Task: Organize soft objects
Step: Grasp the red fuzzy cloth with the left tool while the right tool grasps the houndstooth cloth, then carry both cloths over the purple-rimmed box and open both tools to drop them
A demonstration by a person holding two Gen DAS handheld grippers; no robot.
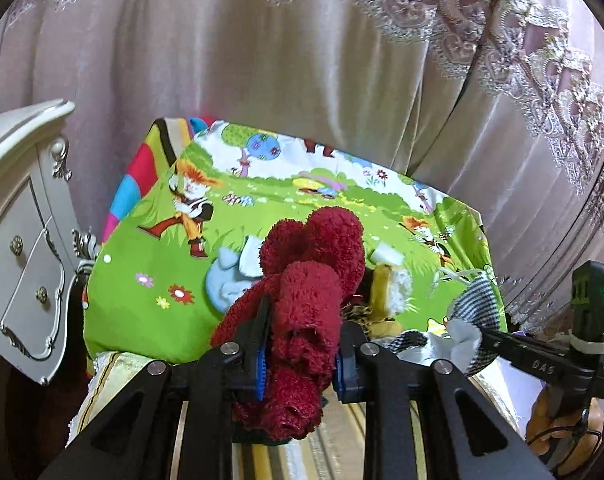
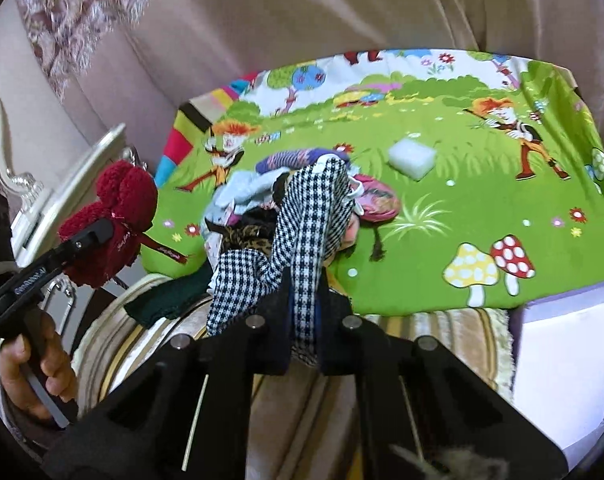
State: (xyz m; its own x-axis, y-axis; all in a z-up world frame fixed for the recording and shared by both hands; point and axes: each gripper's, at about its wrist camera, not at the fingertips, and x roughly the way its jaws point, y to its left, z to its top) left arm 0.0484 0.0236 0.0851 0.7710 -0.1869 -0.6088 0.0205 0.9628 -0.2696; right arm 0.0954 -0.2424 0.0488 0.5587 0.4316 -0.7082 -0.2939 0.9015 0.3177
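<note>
My left gripper is shut on a fluffy dark red cloth, held above the near edge of the green cartoon-print table cover; the cloth also shows in the right wrist view. My right gripper is shut on a black-and-white houndstooth cloth, lifted over a pile of soft items on the cover. The houndstooth cloth also shows in the left wrist view. A white sponge block lies further back on the cover.
A white ornate drawer cabinet stands left of the table. A pink curtain hangs behind. A striped beige cloth lies below the near edge, and a white box sits at the right.
</note>
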